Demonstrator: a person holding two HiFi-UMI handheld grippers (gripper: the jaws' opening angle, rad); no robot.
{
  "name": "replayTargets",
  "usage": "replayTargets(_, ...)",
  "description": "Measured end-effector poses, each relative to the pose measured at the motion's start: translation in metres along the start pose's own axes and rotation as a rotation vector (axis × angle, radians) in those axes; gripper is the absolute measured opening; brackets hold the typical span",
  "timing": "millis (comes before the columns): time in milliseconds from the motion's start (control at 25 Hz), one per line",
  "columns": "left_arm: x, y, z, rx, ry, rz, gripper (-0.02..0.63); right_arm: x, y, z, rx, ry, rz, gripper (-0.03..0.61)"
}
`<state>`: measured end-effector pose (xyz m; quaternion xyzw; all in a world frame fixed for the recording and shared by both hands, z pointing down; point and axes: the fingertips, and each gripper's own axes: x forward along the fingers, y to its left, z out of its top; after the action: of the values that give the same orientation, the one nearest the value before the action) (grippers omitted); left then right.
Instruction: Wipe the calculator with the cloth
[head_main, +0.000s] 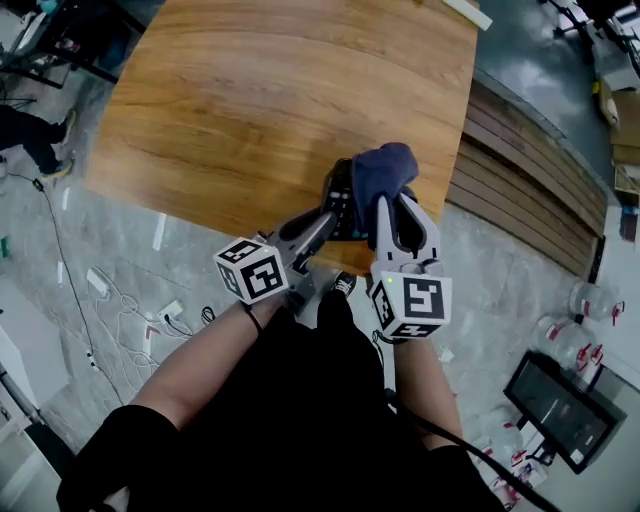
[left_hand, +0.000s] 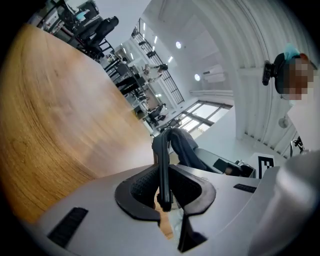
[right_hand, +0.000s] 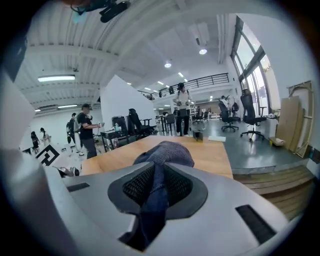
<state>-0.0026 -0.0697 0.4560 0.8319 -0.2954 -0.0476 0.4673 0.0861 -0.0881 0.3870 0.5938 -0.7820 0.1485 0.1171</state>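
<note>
Both grippers are held up in the air above the near right corner of the wooden table (head_main: 250, 110). My left gripper (head_main: 328, 216) is shut on the dark calculator (head_main: 340, 205), which shows edge-on between its pads in the left gripper view as a thin black slab (left_hand: 162, 165). My right gripper (head_main: 392, 212) is shut on the blue cloth (head_main: 382, 172); the cloth (right_hand: 159, 165) bunches out past its jaws. In the head view the cloth lies over the calculator's right part and hides it.
The table's near edge and right edge (head_main: 462, 130) lie just under the grippers, with wooden steps (head_main: 530, 190) to the right. Cables (head_main: 120, 300) and small items lie on the grey floor at the left. A white strip (head_main: 466, 12) rests at the table's far right.
</note>
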Motion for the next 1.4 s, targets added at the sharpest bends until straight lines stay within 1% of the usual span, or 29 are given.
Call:
replayTargets(200,-0.014,-0.022,0.009,0.008,-0.020,-0.031,0.069,0.006,0.042,-0.003,-0.008,0.028,0.086,0.058)
replayTargets(400,-0.025,-0.023,0.016,0.005,-0.042,-0.016,0.069,-0.003,0.070,-0.010,-0.003,0.048,0.155,0.058)
replayTargets(680,-0.030,-0.028,0.020,0.004,-0.060,-0.016,0.069,-0.028,0.084,-0.015,0.016,0.046,0.179,0.058)
replayTargets(800,-0.030,-0.027,0.026,-0.006,-0.081,-0.012,0.069,-0.038,0.091,-0.024,0.014,0.064,0.198,0.057)
replayTargets(960,-0.030,-0.028,0.038,0.006,-0.103,-0.019,0.069,-0.048,0.103,-0.041,0.006,0.097,0.225,0.057)
replayTargets(1120,-0.030,-0.035,0.038,0.013,-0.099,-0.036,0.069,-0.050,0.092,-0.044,0.011,0.097,0.194,0.057)
replayTargets(1400,-0.030,-0.051,0.027,0.023,-0.068,-0.078,0.069,-0.046,0.034,-0.029,0.042,0.060,0.066,0.057)
